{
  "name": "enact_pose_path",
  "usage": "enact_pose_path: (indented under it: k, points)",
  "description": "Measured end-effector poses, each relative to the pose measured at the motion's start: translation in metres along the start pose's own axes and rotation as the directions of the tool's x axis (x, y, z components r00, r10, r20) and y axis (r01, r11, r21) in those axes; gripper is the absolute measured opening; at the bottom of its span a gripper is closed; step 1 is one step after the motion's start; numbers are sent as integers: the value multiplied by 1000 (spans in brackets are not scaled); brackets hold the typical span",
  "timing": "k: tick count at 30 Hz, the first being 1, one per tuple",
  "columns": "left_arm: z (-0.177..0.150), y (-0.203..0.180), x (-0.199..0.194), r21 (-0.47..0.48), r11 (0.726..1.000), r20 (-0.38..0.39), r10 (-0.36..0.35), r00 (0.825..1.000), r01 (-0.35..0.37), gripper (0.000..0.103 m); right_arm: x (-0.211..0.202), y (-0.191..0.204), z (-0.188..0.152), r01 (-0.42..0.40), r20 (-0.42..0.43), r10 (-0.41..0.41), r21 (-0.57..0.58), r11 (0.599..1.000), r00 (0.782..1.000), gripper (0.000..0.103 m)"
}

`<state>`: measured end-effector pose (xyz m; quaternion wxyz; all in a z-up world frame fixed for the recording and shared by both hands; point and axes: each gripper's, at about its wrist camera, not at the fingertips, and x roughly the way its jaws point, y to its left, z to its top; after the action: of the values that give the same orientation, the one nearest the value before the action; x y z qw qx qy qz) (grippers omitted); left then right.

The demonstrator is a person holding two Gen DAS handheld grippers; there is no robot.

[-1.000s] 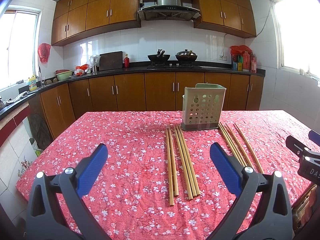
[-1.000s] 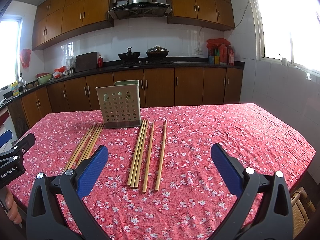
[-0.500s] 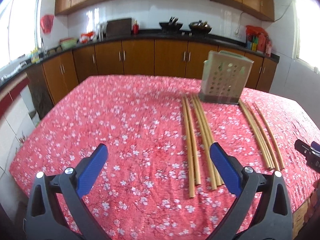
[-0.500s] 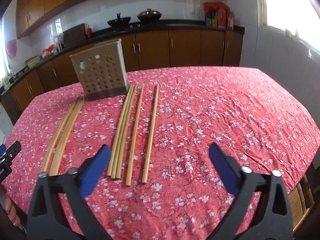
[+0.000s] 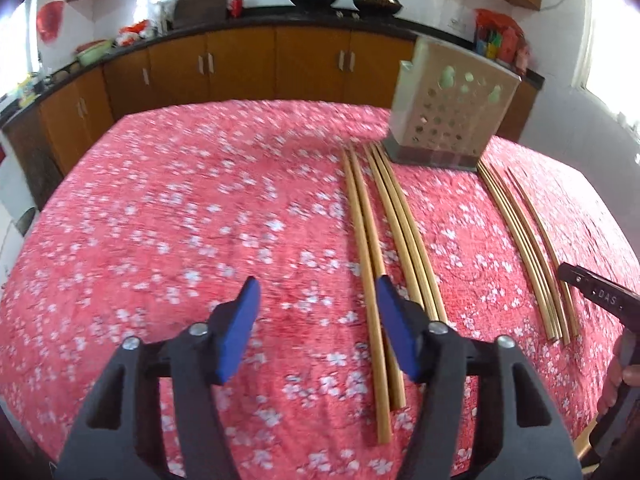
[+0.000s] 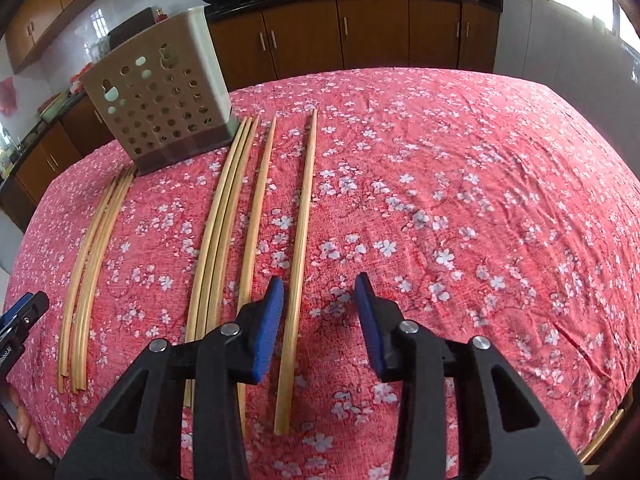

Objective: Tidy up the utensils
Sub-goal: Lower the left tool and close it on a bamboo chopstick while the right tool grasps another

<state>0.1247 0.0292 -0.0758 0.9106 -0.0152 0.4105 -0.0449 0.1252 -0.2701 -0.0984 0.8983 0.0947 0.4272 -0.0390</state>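
Several long bamboo chopsticks lie in two groups on the red flowered tablecloth (image 5: 180, 208) in front of a beige perforated utensil holder (image 5: 448, 120). My left gripper (image 5: 316, 304) is open, low over the cloth, with its right finger beside the leftmost chopsticks (image 5: 366, 248). My right gripper (image 6: 320, 294) is open, low, and straddles the rightmost chopstick (image 6: 298, 256). The holder (image 6: 160, 96) stands upright at the far ends of the sticks. The other group (image 6: 92, 248) lies left of it in the right wrist view.
The right gripper's body (image 5: 600, 300) shows at the right edge of the left wrist view. The table's near edge is close below both grippers. Brown kitchen cabinets (image 5: 240, 64) and a counter with pots run behind the table.
Both grippers have dropped and tilted down towards the cloth and their jaws have narrowed. The left one has shifted right towards the left group, the right one over the rightmost chopstick.
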Motion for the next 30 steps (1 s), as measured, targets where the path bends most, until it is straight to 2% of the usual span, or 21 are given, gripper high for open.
enact_pose_path:
  k: [5, 8, 12, 13, 16, 18, 19, 20, 25, 30]
  points:
    - [0, -10, 11, 37, 999, -49, -26, 998, 28, 41, -1, 1, -2, 8, 6, -7, -22, 1000, 1000, 38]
    - [-1, -13, 15, 53, 998, -66, -27, 997, 30, 39, -2, 2, -2, 16, 11, -15, -34, 999, 1000, 38]
    - [0, -14, 17, 71, 997, -78, 10, 997, -4, 29, 6, 5, 1, 25, 17, -24, -55, 998, 1000, 38]
    - [1, -14, 18, 77, 997, -78, 19, 997, -13, 27, 6, 6, 1, 26, 20, -25, -64, 998, 999, 37]
    - [6, -13, 24, 90, 996, -77, 38, 996, -31, 17, 8, 8, 1, 36, 32, -33, -88, 996, 999, 20]
    - [11, -9, 28, 93, 995, -75, 48, 996, -41, 11, 11, 5, 5, 24, 31, -21, -79, 997, 999, 15]
    - [15, -6, 31, 92, 995, -73, 56, 996, -49, 10, 13, 4, 8, 21, 29, -19, -75, 997, 999, 9]
    - [19, -2, 35, 90, 994, -71, 65, 995, -58, 10, 15, 2, 11, 17, 30, -15, -70, 997, 999, 8]
    - [42, 17, 52, 41, 995, -60, 88, 994, -86, 8, 32, -7, 32, 21, 34, -20, -44, 999, 999, 8]
    - [56, 31, 63, 7, 998, -48, 67, 997, -67, 9, 45, -18, 49, 25, 39, -25, -3, 1000, 999, 8]
